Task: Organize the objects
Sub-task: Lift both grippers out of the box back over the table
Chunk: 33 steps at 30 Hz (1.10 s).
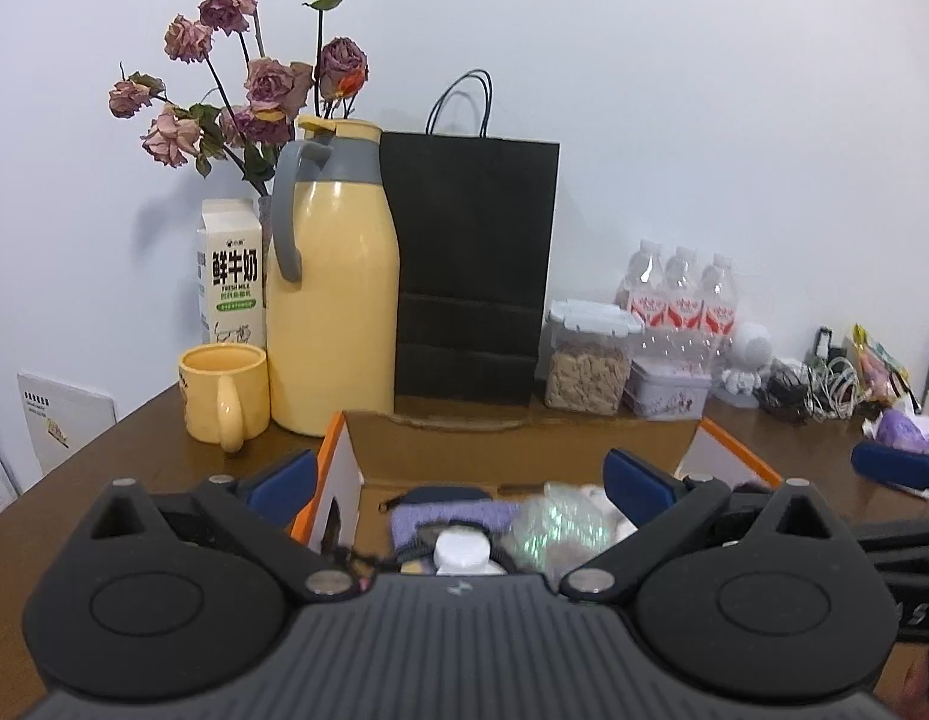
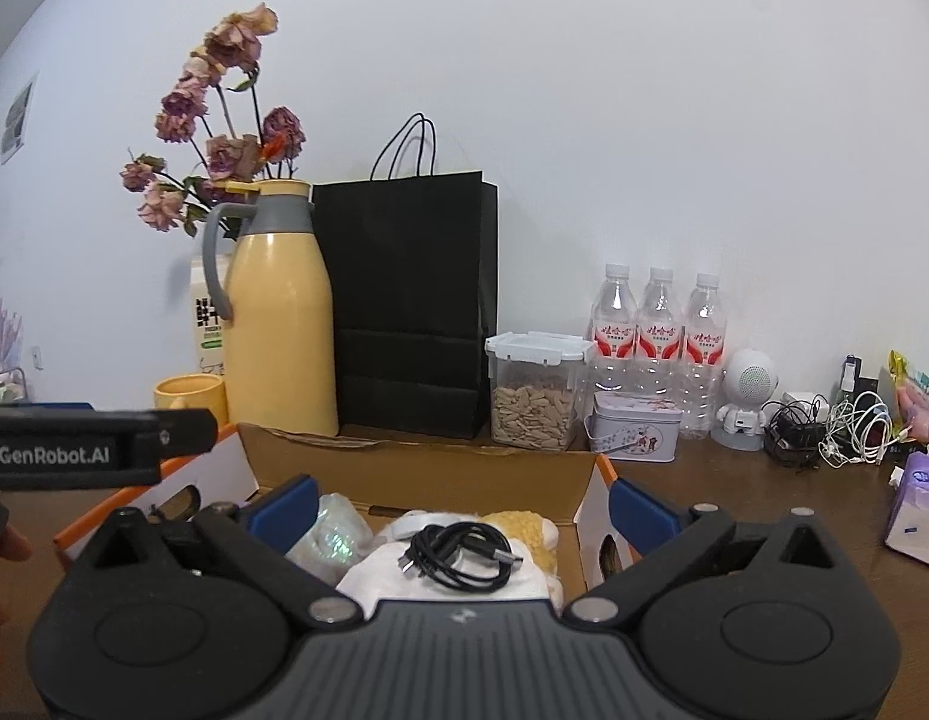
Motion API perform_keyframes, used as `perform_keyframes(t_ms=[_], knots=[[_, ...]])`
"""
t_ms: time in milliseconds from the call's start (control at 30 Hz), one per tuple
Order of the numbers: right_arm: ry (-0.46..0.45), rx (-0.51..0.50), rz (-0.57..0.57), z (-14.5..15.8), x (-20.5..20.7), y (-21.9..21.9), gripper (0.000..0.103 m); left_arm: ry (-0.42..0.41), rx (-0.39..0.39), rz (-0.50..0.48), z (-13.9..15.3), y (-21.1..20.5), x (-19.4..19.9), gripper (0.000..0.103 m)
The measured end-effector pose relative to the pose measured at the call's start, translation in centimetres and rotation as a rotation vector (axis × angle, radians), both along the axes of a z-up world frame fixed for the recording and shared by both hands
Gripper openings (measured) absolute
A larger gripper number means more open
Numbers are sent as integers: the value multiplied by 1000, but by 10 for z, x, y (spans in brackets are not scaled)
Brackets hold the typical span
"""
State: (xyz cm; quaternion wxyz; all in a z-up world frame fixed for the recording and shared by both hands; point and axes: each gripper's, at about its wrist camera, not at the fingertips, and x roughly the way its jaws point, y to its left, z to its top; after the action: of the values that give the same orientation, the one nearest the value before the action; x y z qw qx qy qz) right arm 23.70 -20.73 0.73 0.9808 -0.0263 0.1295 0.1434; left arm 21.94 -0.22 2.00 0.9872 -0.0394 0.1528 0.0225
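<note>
An open cardboard box (image 1: 524,441) with orange-edged flaps sits on the brown table right in front of both grippers. In the left wrist view it holds a purple cloth (image 1: 446,516), a white bottle cap (image 1: 462,549) and a shiny iridescent bag (image 1: 554,525). The right wrist view shows the box (image 2: 416,471) with a coiled black USB cable (image 2: 461,555) lying on a white soft item, beside a yellow fluffy piece (image 2: 524,525). My left gripper (image 1: 458,480) is open over the box's near side, with nothing between its pads. My right gripper (image 2: 464,510) is open too, and empty.
Behind the box stand a yellow thermos jug (image 1: 332,300), a yellow mug (image 1: 224,393), a milk carton (image 1: 230,270), a black paper bag (image 1: 473,264), a seed container (image 2: 533,396), a tin (image 2: 635,426) and water bottles (image 2: 659,330). Tangled cables (image 2: 824,429) and a tissue pack (image 2: 917,504) lie right.
</note>
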Motion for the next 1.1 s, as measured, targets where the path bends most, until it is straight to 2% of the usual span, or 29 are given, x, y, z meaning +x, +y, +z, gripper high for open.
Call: perform_keyframes(t_ms=[367,700,900,967,1067,1100], knots=[[74,-27,42,-13,-38,-9,103,86,25,-17,-15,12,-38,103],[177,-61,33,-42,-45,-10,103,265,82,-78,-50,4,-48,103],[196,-63,14,-52,-45,-11,103,341,107,-103,-73,-14,-47,102],[207,-66,9,-56,-44,-12,103,354,116,-100,-77,-19,-45,92],[208,-76,9,-59,-43,-10,103,372,111,-101,-81,-22,-43,72],[208,-78,9,-59,-42,-9,103,368,99,-109,-81,-22,-44,60]])
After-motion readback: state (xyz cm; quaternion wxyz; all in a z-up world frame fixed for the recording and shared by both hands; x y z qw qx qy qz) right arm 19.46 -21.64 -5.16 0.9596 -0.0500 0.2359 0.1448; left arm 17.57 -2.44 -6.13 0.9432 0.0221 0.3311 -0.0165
